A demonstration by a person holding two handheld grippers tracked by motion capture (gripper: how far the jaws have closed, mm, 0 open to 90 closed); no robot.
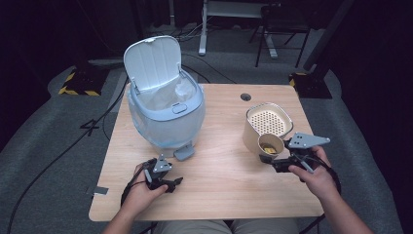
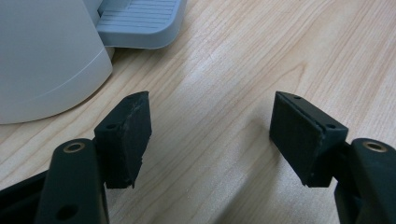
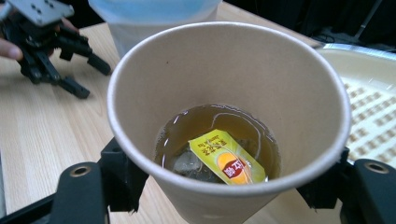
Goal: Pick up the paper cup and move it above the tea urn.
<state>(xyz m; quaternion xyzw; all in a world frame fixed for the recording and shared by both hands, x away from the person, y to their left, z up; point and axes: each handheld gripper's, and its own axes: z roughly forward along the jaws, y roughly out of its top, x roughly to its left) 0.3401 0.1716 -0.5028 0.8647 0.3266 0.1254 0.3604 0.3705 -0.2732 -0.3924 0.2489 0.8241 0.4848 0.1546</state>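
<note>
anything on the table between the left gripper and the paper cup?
No. In the high view, bare wooden table separates the open left gripper from the paper cup held in the right gripper.

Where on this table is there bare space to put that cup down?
The widest bare wood lies between the left gripper and the paper cup, down to the table near edge. Another strip runs between the bin and the strainer basket. It is crowded around the right gripper.
</note>
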